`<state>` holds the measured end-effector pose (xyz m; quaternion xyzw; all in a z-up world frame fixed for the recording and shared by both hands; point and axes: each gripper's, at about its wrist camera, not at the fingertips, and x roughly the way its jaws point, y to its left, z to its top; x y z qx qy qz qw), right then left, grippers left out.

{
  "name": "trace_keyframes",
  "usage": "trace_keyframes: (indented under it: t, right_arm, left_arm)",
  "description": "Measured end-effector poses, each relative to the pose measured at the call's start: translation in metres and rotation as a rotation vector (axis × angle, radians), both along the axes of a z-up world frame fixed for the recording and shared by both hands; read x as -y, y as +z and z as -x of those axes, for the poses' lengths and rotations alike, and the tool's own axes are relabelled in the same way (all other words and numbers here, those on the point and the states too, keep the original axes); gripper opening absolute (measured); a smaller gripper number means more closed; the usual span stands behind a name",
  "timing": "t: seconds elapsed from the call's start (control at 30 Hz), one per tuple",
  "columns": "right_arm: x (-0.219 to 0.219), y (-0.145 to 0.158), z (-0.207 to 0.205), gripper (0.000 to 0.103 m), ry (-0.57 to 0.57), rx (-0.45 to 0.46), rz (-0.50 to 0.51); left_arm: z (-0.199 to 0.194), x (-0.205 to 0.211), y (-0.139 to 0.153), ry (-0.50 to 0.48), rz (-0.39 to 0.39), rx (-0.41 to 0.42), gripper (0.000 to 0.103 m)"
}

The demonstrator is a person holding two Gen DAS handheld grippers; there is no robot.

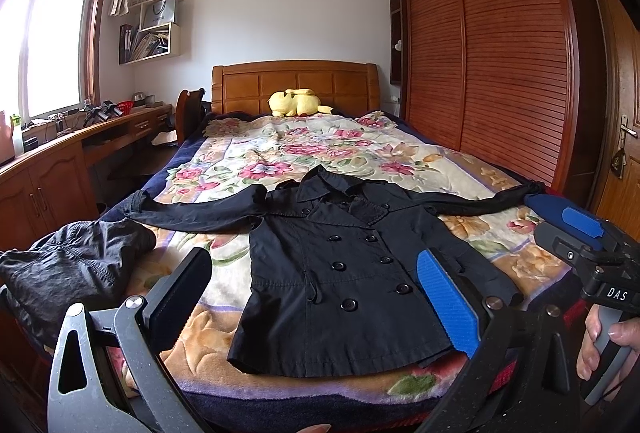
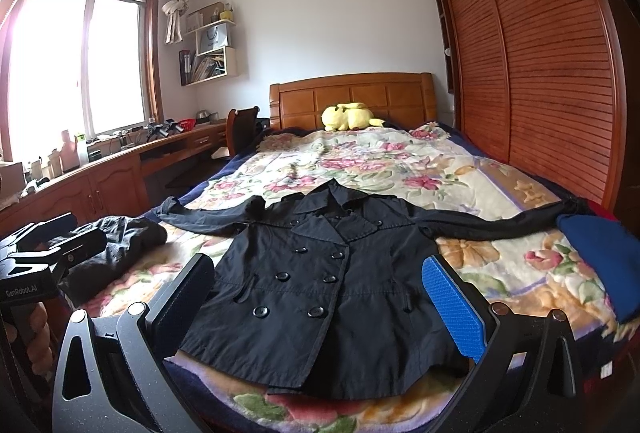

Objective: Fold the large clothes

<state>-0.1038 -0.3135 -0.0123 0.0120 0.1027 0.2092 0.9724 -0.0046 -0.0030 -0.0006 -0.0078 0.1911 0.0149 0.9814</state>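
A black double-breasted coat [image 1: 340, 273] [image 2: 320, 293] lies flat, face up, on the bed's floral blanket [image 1: 280, 153], collar toward the headboard and both sleeves spread sideways. My left gripper [image 1: 316, 305] hangs open over the coat's near hem, with nothing between its black and blue pads. My right gripper [image 2: 320, 313] is open too, above the lower front of the coat and holding nothing. Each gripper shows in the other's view: the right one [image 1: 560, 233] at the far right with a hand [image 1: 608, 337] on its handle, the left one [image 2: 76, 233] at the far left.
A crumpled dark grey garment [image 1: 76, 273] [image 2: 116, 253] lies on the bed's near left. A blue garment [image 2: 600, 265] rests by the right sleeve end. A yellow plush toy [image 1: 296, 103] sits at the headboard. A slatted wardrobe [image 1: 500, 73] lines the right, a wooden desk [image 1: 60, 161] the left.
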Motion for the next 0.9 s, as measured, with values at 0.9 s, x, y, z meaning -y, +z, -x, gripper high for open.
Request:
trace_keyframes:
  t: [0.9]
  right_arm:
    - [-0.010, -0.019, -0.040, 0.103, 0.007, -0.073, 0.037]
  left_arm:
    - [-0.031, -0.015, -0.038, 0.045, 0.019, -0.065, 0.103]
